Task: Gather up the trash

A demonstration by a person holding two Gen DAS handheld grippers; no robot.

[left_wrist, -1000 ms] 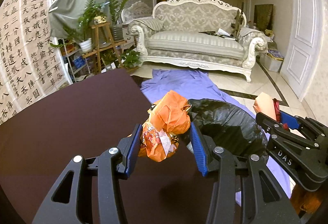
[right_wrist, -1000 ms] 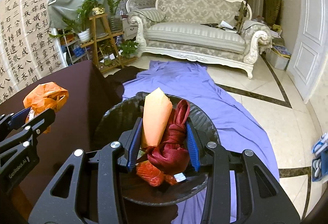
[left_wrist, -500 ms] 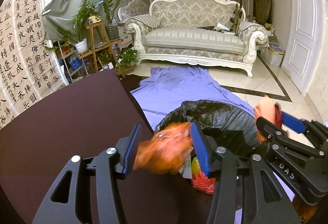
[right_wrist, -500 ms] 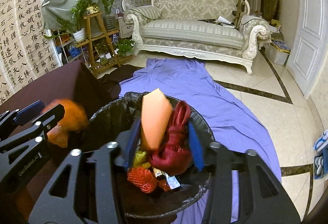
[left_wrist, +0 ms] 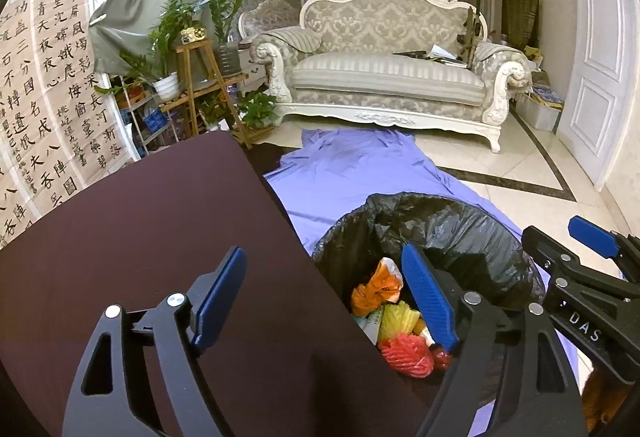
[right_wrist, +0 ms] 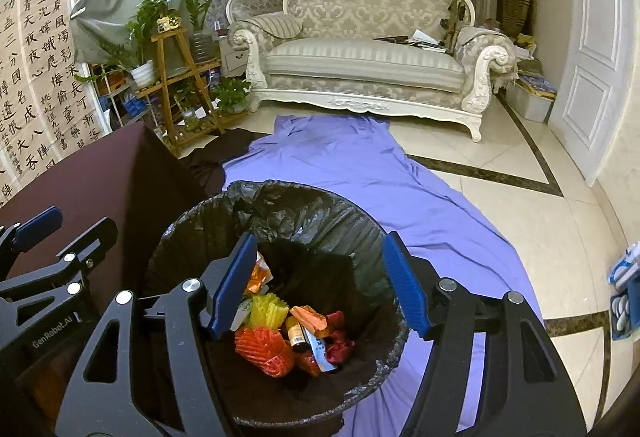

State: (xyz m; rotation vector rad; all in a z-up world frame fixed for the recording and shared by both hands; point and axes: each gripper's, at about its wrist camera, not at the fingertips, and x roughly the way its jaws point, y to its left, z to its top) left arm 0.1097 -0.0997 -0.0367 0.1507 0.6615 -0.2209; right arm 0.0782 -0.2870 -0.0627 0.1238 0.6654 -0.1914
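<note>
The left gripper (left_wrist: 324, 293) hangs with its blue fingers (left_wrist: 428, 297) spread apart and nothing between them, straddling the edge of the dark counter (left_wrist: 132, 229) where it meets the bin (right_wrist: 276, 205), a black-lined container standing on the purple sheet (right_wrist: 360, 165) just beside the counter. The right gripper (right_wrist: 320, 281) is positioned directly above the bin's mouth, fingers likewise apart and holding nothing. The trash (right_wrist: 288, 333) lies at the bottom of the bin: an orange wrapper (left_wrist: 376, 287), yellow and red mesh pieces, a small bottle and dark red material, all mingled and touching.
</note>
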